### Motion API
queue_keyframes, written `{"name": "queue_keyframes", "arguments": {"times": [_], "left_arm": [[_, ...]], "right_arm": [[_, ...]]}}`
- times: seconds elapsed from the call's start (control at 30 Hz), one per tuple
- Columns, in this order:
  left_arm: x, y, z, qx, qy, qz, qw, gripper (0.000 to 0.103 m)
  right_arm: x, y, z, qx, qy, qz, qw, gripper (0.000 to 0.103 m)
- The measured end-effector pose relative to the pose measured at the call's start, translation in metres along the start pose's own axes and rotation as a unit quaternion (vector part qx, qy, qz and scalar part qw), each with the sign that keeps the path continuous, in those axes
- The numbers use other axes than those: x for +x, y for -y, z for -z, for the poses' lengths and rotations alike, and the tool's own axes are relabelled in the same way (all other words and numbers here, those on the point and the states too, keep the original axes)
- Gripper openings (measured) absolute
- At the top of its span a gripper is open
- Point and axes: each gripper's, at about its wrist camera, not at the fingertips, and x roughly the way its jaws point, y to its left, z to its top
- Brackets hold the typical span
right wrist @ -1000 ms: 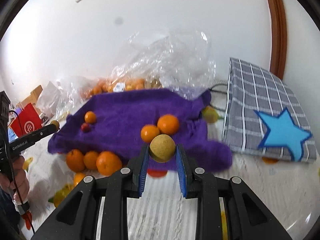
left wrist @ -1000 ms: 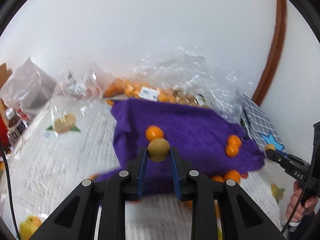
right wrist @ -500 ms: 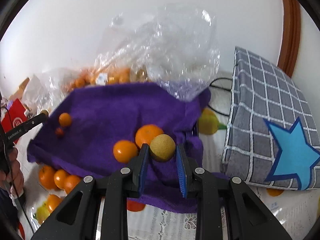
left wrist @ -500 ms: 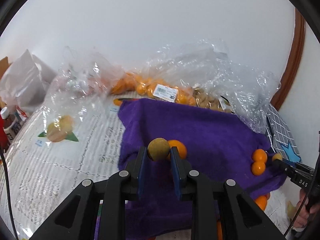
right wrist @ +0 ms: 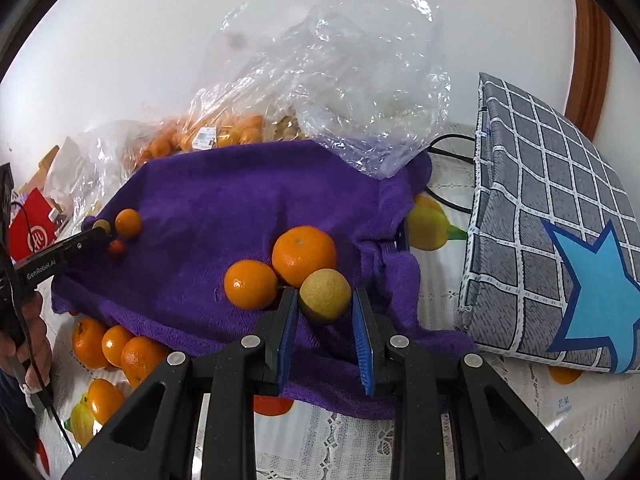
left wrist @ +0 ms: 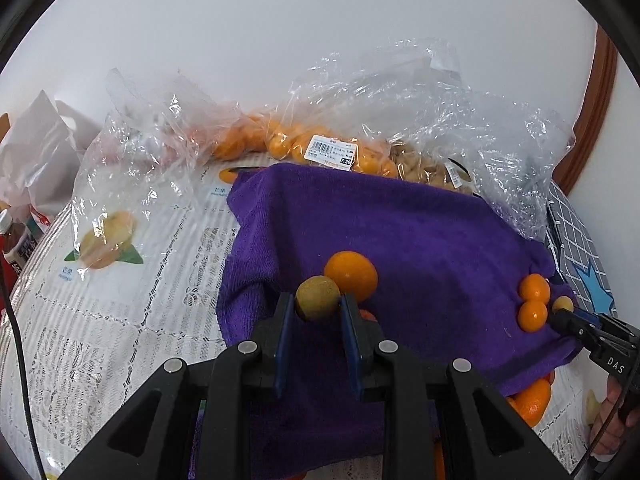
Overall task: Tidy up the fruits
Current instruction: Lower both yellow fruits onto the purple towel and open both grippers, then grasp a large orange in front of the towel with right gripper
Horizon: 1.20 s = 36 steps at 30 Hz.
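My left gripper (left wrist: pixel 316 312) is shut on a small tan round fruit (left wrist: pixel 317 297) and holds it over the left part of the purple towel (left wrist: pixel 400 232), just in front of an orange (left wrist: pixel 351 275). My right gripper (right wrist: pixel 325 304) holds a tan round fruit (right wrist: pixel 325 295) between its blue pads; a gap shows on the right side. It is over the towel (right wrist: pixel 224 192) next to two oranges (right wrist: pixel 304 254). The right gripper also shows in the left wrist view (left wrist: pixel 568 316), and the left gripper shows in the right wrist view (right wrist: pixel 96 232).
Clear plastic bags (left wrist: pixel 360 120) of oranges and tan fruit lie behind the towel. More oranges (right wrist: pixel 116 346) lie on the lace cloth off the towel's near left edge. A grey checked bag with a blue star (right wrist: pixel 560 240) stands to the right. Bottles (left wrist: pixel 16 240) stand far left.
Both grippers moved forward and lower over the purple towel, each carrying its tan fruit. The right gripper's pads now look slightly wider around its fruit.
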Motion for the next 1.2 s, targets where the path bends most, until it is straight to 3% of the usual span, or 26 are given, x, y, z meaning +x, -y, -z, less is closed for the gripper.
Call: {"name": "queue_keyframes", "arguments": {"times": [0.27,0.5,0.6,0.83,0.93,1.2], "left_arm": [[0.002,0.001,0.0,0.005,-0.003,-0.005,1.0,0.023],[0.0,-0.001,0.0,0.001,0.0,0.001,1.0,0.023],[-0.002,-0.001,0.001,-0.001,0.004,0.006,1.0,0.023],[-0.007,-0.001,0.001,-0.005,0.016,0.013,0.9998,0.025],[-0.008,0.0,0.001,-0.005,0.019,0.018,0.9996,0.025],[-0.01,-0.001,0.001,-0.014,0.027,0.013,0.9994,0.025]], "right_arm": [[0.0,-0.002,0.001,-0.002,0.001,0.002,1.0,0.028],[-0.01,-0.005,-0.001,-0.011,0.027,-0.001,1.0,0.058],[-0.017,-0.005,-0.001,-0.008,0.045,-0.011,0.999,0.064],[-0.03,-0.001,-0.002,0.009,0.077,-0.027,0.997,0.064],[-0.034,-0.001,-0.002,0.015,0.088,-0.014,0.996,0.062],[-0.034,-0.008,-0.003,0.01,0.079,0.004,0.997,0.047]]}}
